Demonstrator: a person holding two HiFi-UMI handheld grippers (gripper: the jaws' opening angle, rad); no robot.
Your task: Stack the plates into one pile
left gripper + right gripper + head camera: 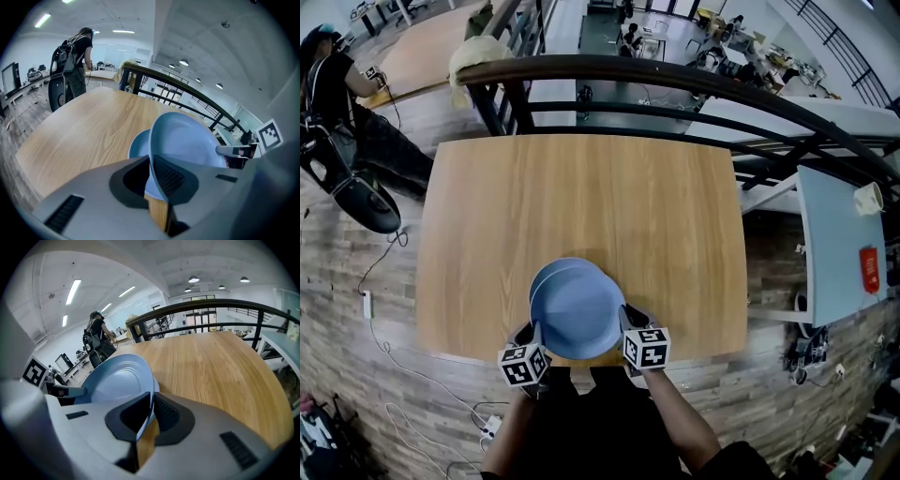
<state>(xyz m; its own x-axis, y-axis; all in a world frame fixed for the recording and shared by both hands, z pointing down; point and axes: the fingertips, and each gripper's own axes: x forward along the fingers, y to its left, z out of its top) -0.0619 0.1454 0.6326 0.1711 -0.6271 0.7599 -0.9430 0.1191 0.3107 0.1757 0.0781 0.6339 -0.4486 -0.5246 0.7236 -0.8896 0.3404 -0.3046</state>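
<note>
A blue plate (577, 314) hangs just above a second blue plate (553, 270), which lies on the wooden table (581, 197) near its front edge. My left gripper (534, 336) is shut on the upper plate's left rim and my right gripper (625, 323) on its right rim. In the left gripper view the held plate (187, 140) stands tilted in the left gripper (152, 171), with the lower plate (137, 146) behind it. The right gripper view shows the same plate (119, 380) with its rim pinched by the right gripper (151, 411).
A dark railing (675, 89) runs behind the table's far edge. A person (337, 80) stands at the far left beside a dark bag. A pale side table (834, 244) with a cup (868, 198) is at the right. Cables lie on the floor at the left.
</note>
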